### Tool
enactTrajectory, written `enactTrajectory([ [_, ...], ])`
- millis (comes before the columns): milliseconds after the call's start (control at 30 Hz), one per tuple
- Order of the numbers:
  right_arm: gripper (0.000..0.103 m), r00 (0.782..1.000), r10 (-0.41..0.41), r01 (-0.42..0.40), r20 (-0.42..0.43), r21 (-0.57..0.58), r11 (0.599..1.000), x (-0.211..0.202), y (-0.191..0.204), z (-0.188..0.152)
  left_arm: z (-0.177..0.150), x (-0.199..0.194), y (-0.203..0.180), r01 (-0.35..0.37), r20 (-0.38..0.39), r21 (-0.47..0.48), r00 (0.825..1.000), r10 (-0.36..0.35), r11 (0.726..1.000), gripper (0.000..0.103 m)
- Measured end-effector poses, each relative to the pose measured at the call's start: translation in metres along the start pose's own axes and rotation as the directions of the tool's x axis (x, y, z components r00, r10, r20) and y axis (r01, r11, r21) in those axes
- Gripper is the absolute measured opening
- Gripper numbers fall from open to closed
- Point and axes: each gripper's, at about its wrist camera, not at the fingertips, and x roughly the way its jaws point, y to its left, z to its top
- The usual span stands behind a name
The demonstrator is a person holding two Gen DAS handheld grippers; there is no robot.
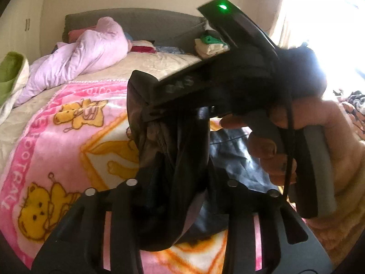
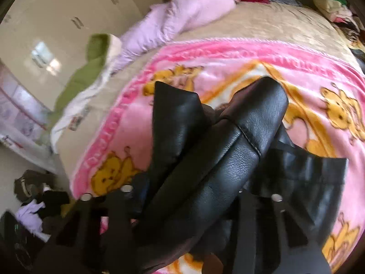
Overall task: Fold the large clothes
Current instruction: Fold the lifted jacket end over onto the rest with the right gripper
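A black leather jacket hangs bunched above a pink blanket with yellow bears on the bed. My right gripper is shut on a thick fold of the jacket and holds it up. My left gripper is shut on another bunch of the jacket. In the left wrist view the right gripper's body and the hand holding it sit just ahead, close above my left fingers. More of the jacket lies on the blanket below.
A lilac quilt and a green-and-white cover lie at the bed's far left. Folded clothes are stacked by the grey headboard. White wardrobes stand left of the bed. Loose clothes lie on the floor.
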Motion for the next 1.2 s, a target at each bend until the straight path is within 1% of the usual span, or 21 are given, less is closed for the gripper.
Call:
enactTrajectory([
  [33,0.034,0.999,0.025,-0.025,0.023,-0.003,1.0,-0.005,-0.007,-0.004,0.0,-0.003,-0.002,0.015,0.003,0.005,1.0,-0.015,1.0,0.034],
  [100,0.029,0.997,0.052,-0.052,0.055,0.007,0.999,-0.015,-0.02,-0.006,-0.001,-0.012,-0.006,0.077,0.006,0.018,0.997,-0.077,0.997,0.051],
  [133,0.028,0.996,0.063,-0.064,0.069,0.023,0.998,-0.02,-0.031,-0.008,-0.001,-0.016,-0.008,0.093,0.01,0.025,0.996,-0.094,0.995,0.063],
  [267,0.026,0.983,0.131,-0.141,0.126,0.08,0.987,-0.042,-0.086,-0.021,-0.008,-0.035,-0.015,0.154,0.024,0.051,0.988,-0.156,0.987,0.067],
  [400,0.026,0.973,0.163,-0.18,0.166,0.095,0.979,-0.056,-0.134,-0.039,-0.01,-0.032,0.0,0.201,0.038,-0.044,0.979,-0.199,0.979,0.073],
  [500,0.026,0.968,0.166,-0.187,0.187,0.101,0.977,-0.06,-0.162,-0.056,-0.012,-0.003,0.023,0.202,-0.003,-0.158,0.979,-0.205,0.967,0.073],
  [600,0.027,0.964,0.17,-0.194,0.206,0.105,0.975,-0.059,-0.184,-0.075,-0.017,0.044,0.037,0.226,-0.098,-0.265,0.961,-0.259,0.937,0.073],
  [633,0.03,0.965,0.165,-0.191,0.205,0.116,0.975,-0.057,-0.189,-0.08,-0.02,0.062,0.037,0.225,-0.135,-0.282,0.953,-0.271,0.933,0.073],
  [667,0.037,0.968,0.153,-0.183,0.2,0.144,0.973,-0.054,-0.197,-0.086,-0.024,0.073,0.036,0.222,-0.162,-0.294,0.947,-0.277,0.93,0.073],
  [733,0.064,0.977,0.136,-0.169,0.163,0.213,0.962,-0.047,-0.208,-0.095,-0.032,0.099,0.027,0.232,-0.236,-0.307,0.921,-0.31,0.923,0.073],
  [767,0.09,0.985,0.095,-0.13,0.144,0.257,0.958,-0.046,-0.212,-0.1,-0.037,0.107,0.022,0.231,-0.261,-0.302,0.913,-0.313,0.925,0.078],
  [800,0.092,0.987,0.067,-0.108,0.147,0.294,0.95,-0.051,-0.215,-0.104,-0.041,0.113,0.014,0.195,-0.284,-0.269,0.919,-0.272,0.943,0.082],
  [833,0.092,0.984,0.073,-0.124,0.163,0.326,0.937,-0.057,-0.217,-0.107,-0.042,0.115,0.01,0.173,-0.293,-0.245,0.925,-0.243,0.954,0.084],
  [867,0.093,0.981,0.073,-0.134,0.181,0.351,0.927,-0.065,-0.217,-0.108,-0.044,0.116,0.007,0.163,-0.293,-0.227,0.929,-0.227,0.96,0.084],
  [933,0.095,0.981,0.024,-0.096,0.193,0.373,0.923,-0.076,-0.211,-0.105,-0.044,0.115,0.004,0.155,-0.287,-0.211,0.934,-0.213,0.965,0.084],
  [967,0.095,0.984,0.025,-0.089,0.179,0.362,0.928,-0.077,-0.203,-0.1,-0.045,0.115,0.002,0.149,-0.288,-0.203,0.936,-0.204,0.968,0.084],
  [1033,0.095,0.995,0.001,-0.038,0.103,0.36,0.932,-0.066,-0.191,-0.091,-0.044,0.117,0.001,0.138,-0.29,-0.196,0.938,-0.192,0.971,0.084],
  [1100,0.094,0.998,-0.062,0.057,0.005,0.345,0.937,-0.045,-0.18,-0.085,-0.044,0.115,0.0,0.129,-0.291,-0.185,0.94,-0.18,0.974,0.084],
  [1133,0.087,0.991,-0.128,0.129,-0.024,0.333,0.934,-0.035,-0.174,-0.081,-0.044,0.116,-0.001,0.124,-0.29,-0.178,0.941,-0.172,0.976,0.084],
  [1167,0.062,0.985,-0.171,0.173,-0.034,0.314,0.933,-0.028,-0.167,-0.078,-0.044,0.116,-0.002,0.12,-0.288,-0.173,0.943,-0.167,0.978,0.084],
  [1200,0.043,0.982,-0.187,0.187,-0.027,0.293,0.938,-0.027,-0.165,-0.076,-0.044,0.117,-0.002,0.118,-0.288,-0.171,0.943,-0.164,0.978,0.084],
])
